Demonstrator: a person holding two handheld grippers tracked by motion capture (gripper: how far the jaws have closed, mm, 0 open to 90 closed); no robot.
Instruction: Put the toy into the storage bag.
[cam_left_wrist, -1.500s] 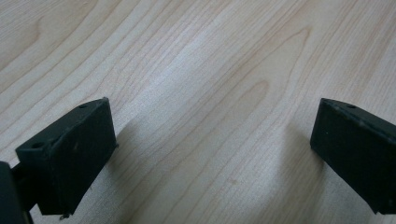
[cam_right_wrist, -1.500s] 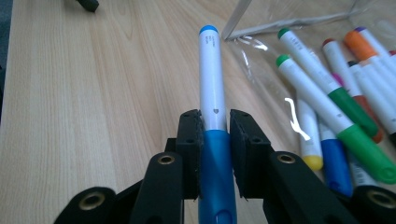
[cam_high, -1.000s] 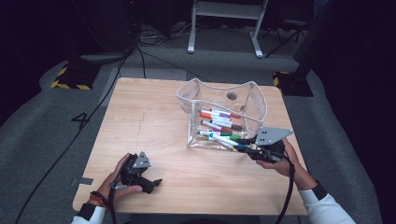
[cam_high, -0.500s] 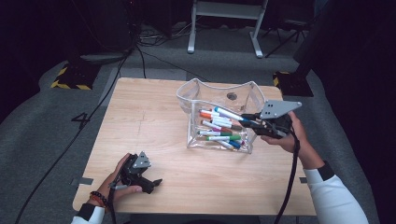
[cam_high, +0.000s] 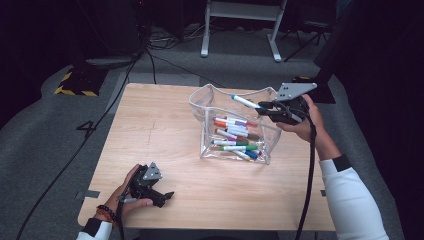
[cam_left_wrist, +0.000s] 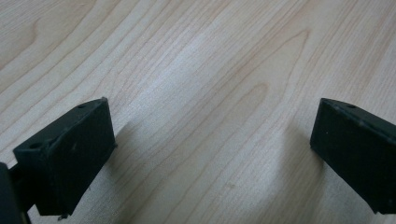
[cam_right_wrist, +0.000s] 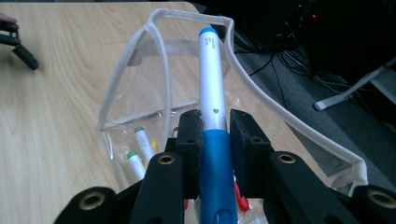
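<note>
A blue marker (cam_high: 246, 102) is being held clamped in the right gripper (cam_high: 265, 107), jaws nearly closed on its barrel, at upper right of the high view, above the clear pouch (cam_high: 200, 102). In the right gripper view the marker (cam_right_wrist: 210, 84) is being pointed over the pouch rim (cam_right_wrist: 196, 15). More markers (cam_high: 235, 135) are lying inside. The left gripper (cam_high: 162, 196) is being rested on the table (cam_high: 150, 130) at lower left, jaws wide apart, nothing between them.
</note>
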